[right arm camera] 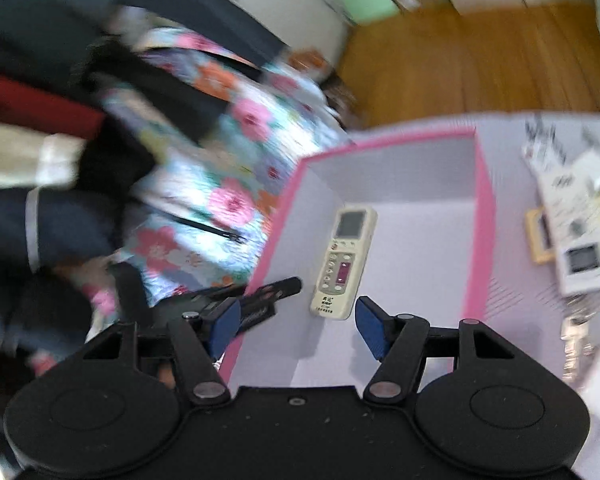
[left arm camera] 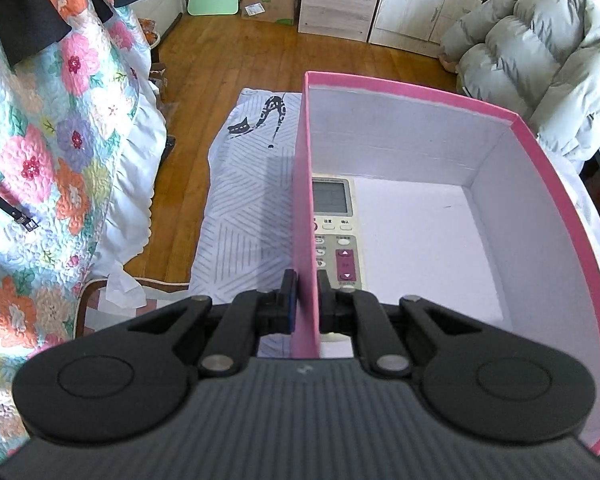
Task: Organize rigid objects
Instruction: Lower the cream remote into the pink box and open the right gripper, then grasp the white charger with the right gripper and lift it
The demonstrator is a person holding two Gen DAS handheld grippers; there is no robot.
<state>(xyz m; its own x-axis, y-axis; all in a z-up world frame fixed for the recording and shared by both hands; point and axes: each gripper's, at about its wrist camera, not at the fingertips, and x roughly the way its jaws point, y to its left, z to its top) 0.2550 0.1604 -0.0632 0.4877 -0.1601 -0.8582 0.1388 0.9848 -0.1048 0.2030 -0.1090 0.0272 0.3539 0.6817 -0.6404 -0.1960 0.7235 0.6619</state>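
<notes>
A: Where is the left gripper point(left arm camera: 305, 280)?

B: Low in the centre of its own view; its jaws are clenched on the left wall of the pink cardboard box with a white inside point(left arm camera: 548, 184), one finger outside the wall, one inside.

A: And the task's thing?

B: The cream rectangular remote control with a grey screen and magenta arrow buttons point(left arm camera: 337, 232) lies flat on the box floor, tight along that gripped wall; in the right wrist view the same remote point(right arm camera: 343, 262) sits mid-frame, near the box's left side.

A: The right gripper point(right arm camera: 296, 326)?

B: Released; its blue-padded fingers point(right arm camera: 370, 326) stand wide apart above the near end of the remote, gripping nothing.

A: Anything around the box?

B: A floral quilted bedcover point(left arm camera: 60, 152) fills the left of the frame; a wooden floor point(left arm camera: 240, 56) runs across the upper middle; a grey puffer jacket point(left arm camera: 540, 48) lies upper right; at the right of the blurred right wrist view lies a white device with a small screen point(right arm camera: 584, 266).
</notes>
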